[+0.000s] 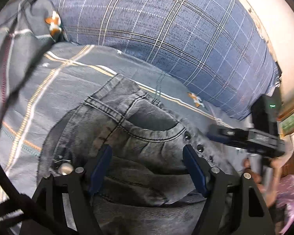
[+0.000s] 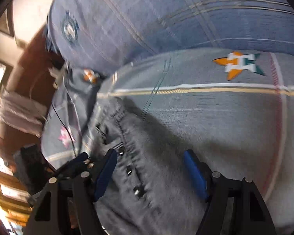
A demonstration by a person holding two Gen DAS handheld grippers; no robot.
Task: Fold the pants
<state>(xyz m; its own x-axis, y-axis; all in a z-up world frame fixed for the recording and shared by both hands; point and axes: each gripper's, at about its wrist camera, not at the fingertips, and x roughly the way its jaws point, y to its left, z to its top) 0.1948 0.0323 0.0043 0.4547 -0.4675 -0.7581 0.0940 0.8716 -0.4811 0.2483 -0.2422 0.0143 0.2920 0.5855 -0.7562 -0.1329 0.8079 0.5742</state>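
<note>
Grey washed jeans [image 1: 147, 121] lie spread on the bed, waist end towards me. My left gripper [image 1: 147, 148] hovers open over the front pocket, with only denim below the gap between its blue pads. To the right, the right tool's black body [image 1: 250, 139] shows blurred by the jeans' riveted edge, with a hand [image 1: 264, 172] under it. In the right wrist view my right gripper [image 2: 150, 152] stands open over the jeans [image 2: 156, 192], near the row of metal fly buttons [image 2: 137, 192]. Nothing is pinched in it. This view is motion-blurred.
The grey striped bed sheet [image 1: 49, 88] [image 2: 215, 107] carries the jeans. A big blue plaid pillow [image 1: 166, 29] [image 2: 166, 9] lies just beyond them. A cream wall [image 1: 274, 29] runs along the far right. Crumpled bedding [image 1: 19, 39] sits at the left, furniture and a folded cloth [image 2: 19, 111] beyond the bed's edge.
</note>
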